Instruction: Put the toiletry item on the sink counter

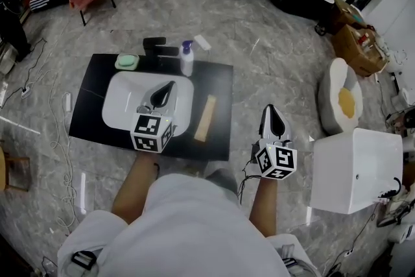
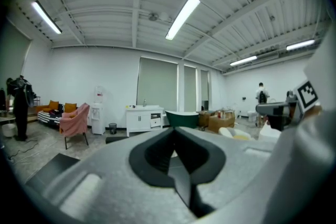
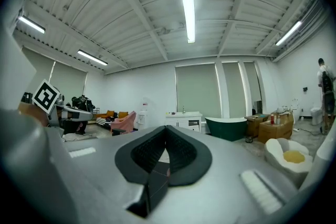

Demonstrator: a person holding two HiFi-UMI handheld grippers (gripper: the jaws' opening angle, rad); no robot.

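A black sink counter [image 1: 219,84] with a white basin [image 1: 120,97] stands on the floor in front of me. At its back edge stands a white pump bottle [image 1: 187,60] with a blue top. A long tan item [image 1: 205,118] lies right of the basin. My left gripper [image 1: 167,89] hangs over the basin, shut and empty [image 2: 174,132]. My right gripper [image 1: 272,110] is shut and empty [image 3: 167,129] over the floor, right of the counter. Both point level across the room.
A green soap dish [image 1: 127,61] and a black faucet [image 1: 159,47] sit at the counter's back. A small white object [image 1: 202,42] lies on the floor behind it. A white box [image 1: 356,168] and a round egg-shaped cushion [image 1: 342,97] stand at the right.
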